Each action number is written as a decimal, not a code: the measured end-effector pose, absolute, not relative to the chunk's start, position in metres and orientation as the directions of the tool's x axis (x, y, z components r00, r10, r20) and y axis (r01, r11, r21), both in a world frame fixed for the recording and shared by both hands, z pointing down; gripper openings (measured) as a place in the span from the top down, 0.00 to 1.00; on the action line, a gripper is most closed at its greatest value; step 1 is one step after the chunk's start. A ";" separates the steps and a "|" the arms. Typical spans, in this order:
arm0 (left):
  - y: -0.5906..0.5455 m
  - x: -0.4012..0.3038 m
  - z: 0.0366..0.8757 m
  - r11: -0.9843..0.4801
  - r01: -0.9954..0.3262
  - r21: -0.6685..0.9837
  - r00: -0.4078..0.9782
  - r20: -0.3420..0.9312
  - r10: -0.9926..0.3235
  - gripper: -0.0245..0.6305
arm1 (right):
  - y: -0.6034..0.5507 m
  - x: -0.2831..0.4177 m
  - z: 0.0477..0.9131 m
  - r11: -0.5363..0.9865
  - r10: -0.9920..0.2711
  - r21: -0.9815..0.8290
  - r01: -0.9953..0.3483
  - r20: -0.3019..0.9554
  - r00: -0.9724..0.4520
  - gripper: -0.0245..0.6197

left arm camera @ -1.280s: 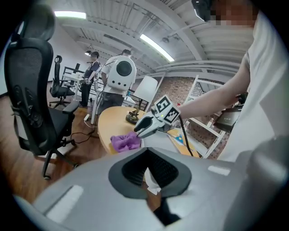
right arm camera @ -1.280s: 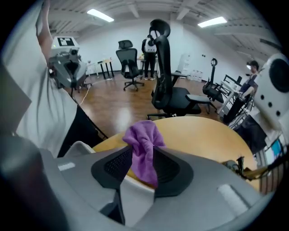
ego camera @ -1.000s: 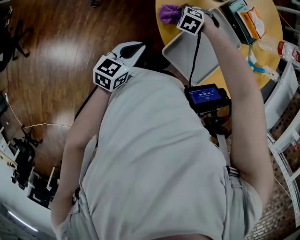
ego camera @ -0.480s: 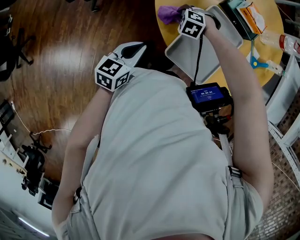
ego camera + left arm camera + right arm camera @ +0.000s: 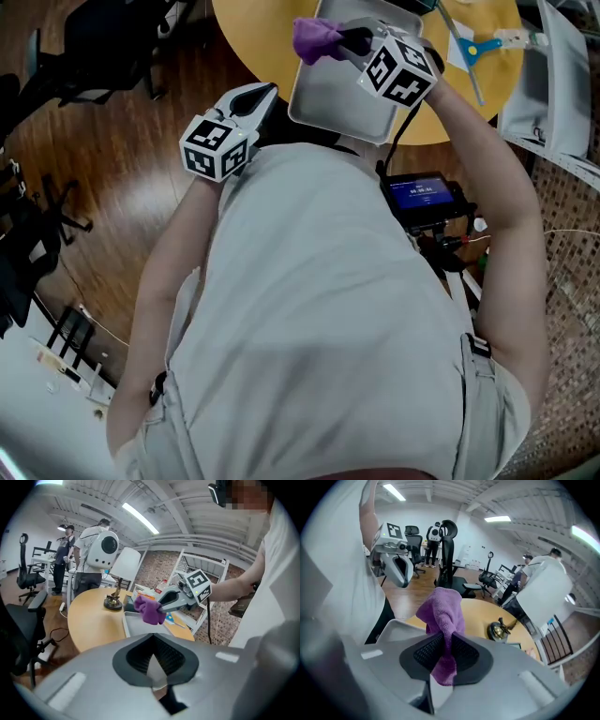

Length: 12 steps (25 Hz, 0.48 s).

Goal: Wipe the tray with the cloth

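Observation:
A purple cloth (image 5: 316, 38) hangs pinched in my right gripper (image 5: 349, 39), which is shut on it above the far left corner of the pale grey tray (image 5: 333, 101). The tray lies on the round yellow table (image 5: 248, 33). In the right gripper view the cloth (image 5: 442, 612) bunches up between the dark pads (image 5: 423, 652) and droops below them, with the tray's rim (image 5: 396, 626) underneath. My left gripper (image 5: 259, 97) hangs near my chest, off the table's edge, shut with nothing in it. The left gripper view shows the cloth (image 5: 149, 610) held over the tray (image 5: 137, 626).
A brass desk bell (image 5: 499, 631) stands on the table beyond the tray. Blue-handled scissors (image 5: 476, 45) and boxes lie at the table's right. A white wire rack (image 5: 555, 80) stands to the right. Office chairs (image 5: 449, 559) and people stand farther off.
My right gripper has shut on the cloth and lifted it from the table beside the tray to above the tray's corner. The left gripper has barely moved.

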<state>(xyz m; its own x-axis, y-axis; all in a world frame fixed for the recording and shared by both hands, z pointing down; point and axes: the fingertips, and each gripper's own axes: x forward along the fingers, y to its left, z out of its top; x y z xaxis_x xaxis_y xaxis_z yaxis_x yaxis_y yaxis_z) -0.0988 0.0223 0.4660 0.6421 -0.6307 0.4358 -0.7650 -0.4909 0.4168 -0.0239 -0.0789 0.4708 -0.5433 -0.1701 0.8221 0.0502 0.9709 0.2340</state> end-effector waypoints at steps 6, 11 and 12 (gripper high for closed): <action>0.009 -0.058 0.466 -0.581 -0.701 0.414 0.713 0.444 -0.543 0.96 | -0.024 0.088 0.493 0.987 -0.163 0.134 -0.094 0.797 -0.582 0.87; 0.002 -0.042 0.473 -0.609 -0.672 0.421 0.737 0.460 -0.495 0.96 | 0.030 0.113 0.551 0.995 -0.085 0.042 -0.092 0.843 -0.531 0.87; 0.003 -0.040 0.472 -0.614 -0.669 0.418 0.738 0.465 -0.488 0.96 | 0.039 0.114 0.558 0.996 -0.062 0.019 -0.086 0.845 -0.531 0.87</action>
<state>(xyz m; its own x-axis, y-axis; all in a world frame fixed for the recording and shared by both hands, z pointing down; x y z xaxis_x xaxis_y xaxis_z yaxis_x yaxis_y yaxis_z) -0.0395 0.0030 0.4720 0.7383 -0.4881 0.4655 -0.6695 -0.6139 0.4182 0.1136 0.0391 0.5581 -0.5311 -0.0621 0.8450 -0.0862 0.9961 0.0191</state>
